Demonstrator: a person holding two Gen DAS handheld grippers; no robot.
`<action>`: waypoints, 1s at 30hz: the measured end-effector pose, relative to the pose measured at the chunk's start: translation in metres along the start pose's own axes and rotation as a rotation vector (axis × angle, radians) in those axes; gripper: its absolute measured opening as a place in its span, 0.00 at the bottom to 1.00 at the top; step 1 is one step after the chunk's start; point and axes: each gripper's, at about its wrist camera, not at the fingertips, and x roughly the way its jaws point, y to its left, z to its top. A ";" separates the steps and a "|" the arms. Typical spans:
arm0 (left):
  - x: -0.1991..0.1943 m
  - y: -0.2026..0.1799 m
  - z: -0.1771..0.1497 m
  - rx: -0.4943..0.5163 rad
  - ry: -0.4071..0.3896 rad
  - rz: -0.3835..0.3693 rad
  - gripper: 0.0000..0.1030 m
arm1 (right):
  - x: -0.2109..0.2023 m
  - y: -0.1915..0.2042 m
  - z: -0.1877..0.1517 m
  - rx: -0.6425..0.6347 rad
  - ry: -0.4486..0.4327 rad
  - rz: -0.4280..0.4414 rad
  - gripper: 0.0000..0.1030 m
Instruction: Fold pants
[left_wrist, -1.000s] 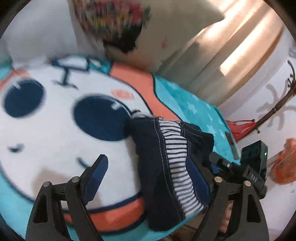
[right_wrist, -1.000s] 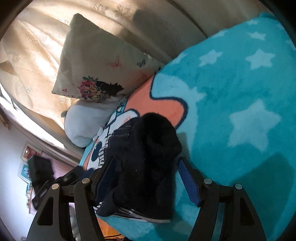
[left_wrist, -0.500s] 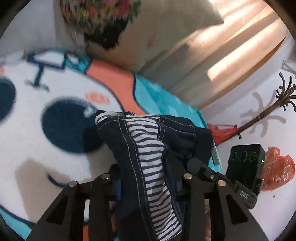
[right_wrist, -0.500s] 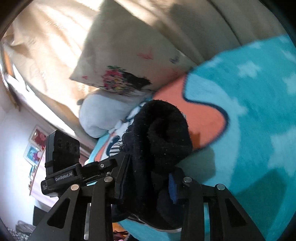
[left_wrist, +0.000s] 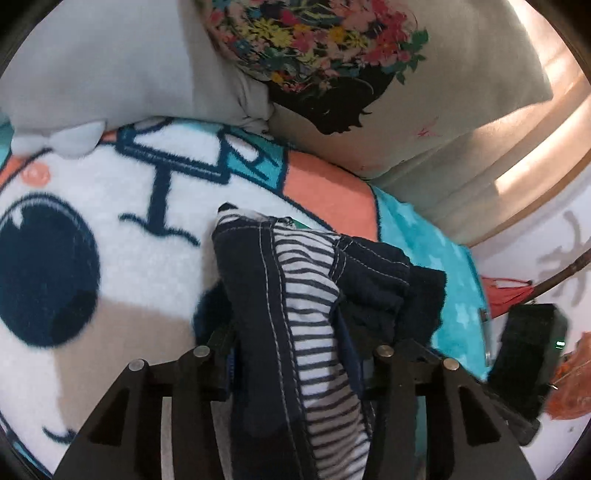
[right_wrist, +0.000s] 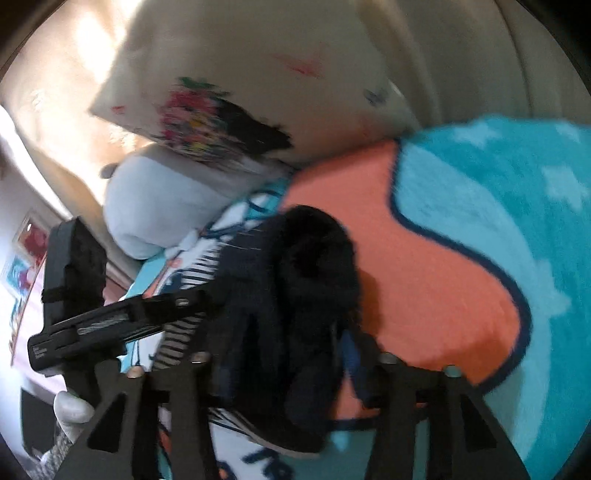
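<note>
Pants: small navy garment with white stitching and a navy-and-white striped lining (left_wrist: 295, 295), bunched between both claws, partly resting on the bed blanket just ahead of them.
Left claw: (left_wrist: 295, 354) pressed together on the striped, stitched end of the pants.
Right claw: (right_wrist: 284, 354) pinching the dark fleecy end (right_wrist: 314, 266); view blurred, so the fingertips are hidden by cloth.
Progress: judged early; no flat, squared fold shows, the cloth is crumpled, and spreading and folding remain.
Surface: plush teal, orange and white cartoon-face blanket (left_wrist: 110, 258) on the bed, soft and uneven.
Open room: bare blanket left of the left claw and right of the right claw (right_wrist: 498, 221).
Edges: cream floral-print pillow (left_wrist: 369, 74) and pale grey cushion (left_wrist: 110, 66) ahead of the claws; bed edge (left_wrist: 480, 314) right of the left claw.
</note>
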 end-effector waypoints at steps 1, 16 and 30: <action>-0.006 -0.001 -0.001 -0.001 -0.009 -0.003 0.43 | -0.004 -0.006 0.000 0.029 -0.002 0.014 0.61; -0.028 -0.008 -0.051 0.037 -0.079 0.051 0.45 | 0.002 0.003 0.020 0.146 -0.048 0.232 0.62; -0.090 -0.025 -0.079 0.101 -0.291 0.125 0.50 | -0.055 0.002 -0.019 0.166 -0.183 0.124 0.67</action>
